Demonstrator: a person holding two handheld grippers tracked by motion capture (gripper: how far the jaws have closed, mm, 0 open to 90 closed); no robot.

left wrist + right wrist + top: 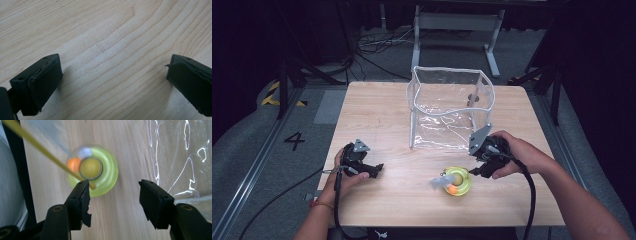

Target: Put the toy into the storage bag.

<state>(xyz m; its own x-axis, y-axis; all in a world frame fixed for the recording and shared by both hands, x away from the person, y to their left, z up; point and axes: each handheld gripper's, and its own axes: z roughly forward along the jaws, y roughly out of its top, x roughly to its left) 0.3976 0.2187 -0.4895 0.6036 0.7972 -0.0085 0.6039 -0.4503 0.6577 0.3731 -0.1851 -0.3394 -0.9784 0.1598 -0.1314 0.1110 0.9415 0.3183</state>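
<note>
Yellow-green toy (457, 181): a round, ring-shaped piece with an orange ball and a feathered wand on a thin stalk; it sits on the wooden table (377, 115) near the front edge, at about 5 o'clock from the table's middle.
Clear bag (451, 107): stands open-topped at 12 o'clock from the toy, apart from it, its soft wall slumped and wrinkled.
Right gripper (476, 171): jaws apart, nothing between them; it hangs just at 3 o'clock of the toy, and in the right gripper view (113, 192) the toy (93, 170) lies ahead of the left jaw, not centred in the gap.
Left gripper (377, 169): jaws spread wide over bare wood (110, 50), well off at 9 o'clock from the toy, holding nothing.
Risk, off-centre close: closing now would likely catch only the rim or push the toy away, since it lies toward one jaw.
Risk, wand: the thin stalk (40, 148) crosses near the left jaw and could be pinched or bent instead of the body.
Risk, slip: the smooth curved ring may squirt out of flat pads.
Risk, bag: its limp rim could fold in if the toy is carried over it with no support from the left gripper.
</note>
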